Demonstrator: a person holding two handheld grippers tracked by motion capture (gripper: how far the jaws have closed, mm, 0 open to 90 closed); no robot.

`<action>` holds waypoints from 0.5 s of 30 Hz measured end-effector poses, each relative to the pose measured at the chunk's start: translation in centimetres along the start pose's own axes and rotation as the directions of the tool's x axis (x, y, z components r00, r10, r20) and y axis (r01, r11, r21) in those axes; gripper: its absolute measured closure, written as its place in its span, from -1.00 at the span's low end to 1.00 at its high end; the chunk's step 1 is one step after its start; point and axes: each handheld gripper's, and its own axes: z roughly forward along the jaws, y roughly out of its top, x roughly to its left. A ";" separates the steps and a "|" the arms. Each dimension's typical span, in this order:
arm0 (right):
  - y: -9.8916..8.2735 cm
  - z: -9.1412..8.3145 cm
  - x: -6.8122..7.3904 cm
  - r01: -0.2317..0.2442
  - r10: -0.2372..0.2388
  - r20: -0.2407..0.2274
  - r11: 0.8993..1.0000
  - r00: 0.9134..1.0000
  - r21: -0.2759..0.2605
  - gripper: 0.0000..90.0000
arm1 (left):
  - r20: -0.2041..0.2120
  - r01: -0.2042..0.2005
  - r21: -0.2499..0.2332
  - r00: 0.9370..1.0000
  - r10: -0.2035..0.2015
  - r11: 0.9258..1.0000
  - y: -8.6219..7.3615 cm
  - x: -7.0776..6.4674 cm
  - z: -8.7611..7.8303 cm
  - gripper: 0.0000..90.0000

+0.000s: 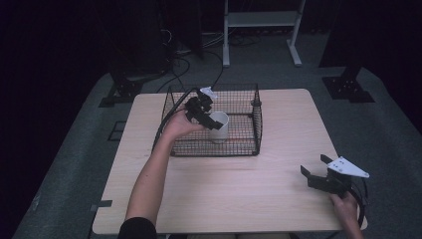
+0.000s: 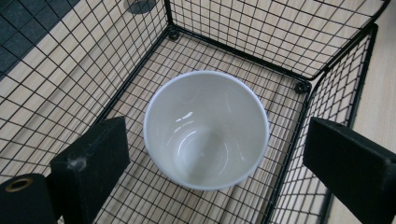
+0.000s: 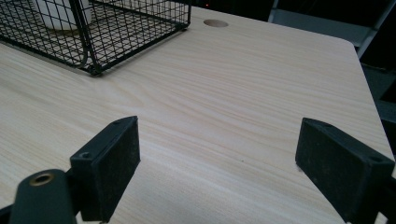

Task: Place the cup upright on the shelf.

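Left gripper view shows your left gripper (image 2: 205, 163) jaws apart above the white cup (image 2: 206, 129) between them in the wire basket (image 2: 70, 84); drifting sideways could tip it.

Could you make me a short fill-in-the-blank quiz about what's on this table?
1. The white cup stands upright inside the wire ____.
2. The left gripper hovers above the cup with its fingers ____.
3. The cup holds ____.
4. The right gripper is over the bare wooden ____.

Missing words: basket; open; nothing; table
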 end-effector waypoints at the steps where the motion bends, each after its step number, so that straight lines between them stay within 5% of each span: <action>1: 0.0 0.0 0.0 0.000 0.000 0.001 1.000 1.000 0.001 -0.71 | -0.006 -0.001 -0.008 1.000 0.000 1.000 0.0 -0.1 -0.2 -0.86; 15: 0.0 0.0 0.0 0.002 -0.002 0.003 1.000 1.000 0.004 -0.71 | -0.019 -0.021 -0.057 1.000 0.020 0.998 -1.3 -1.7 -2.7 -0.86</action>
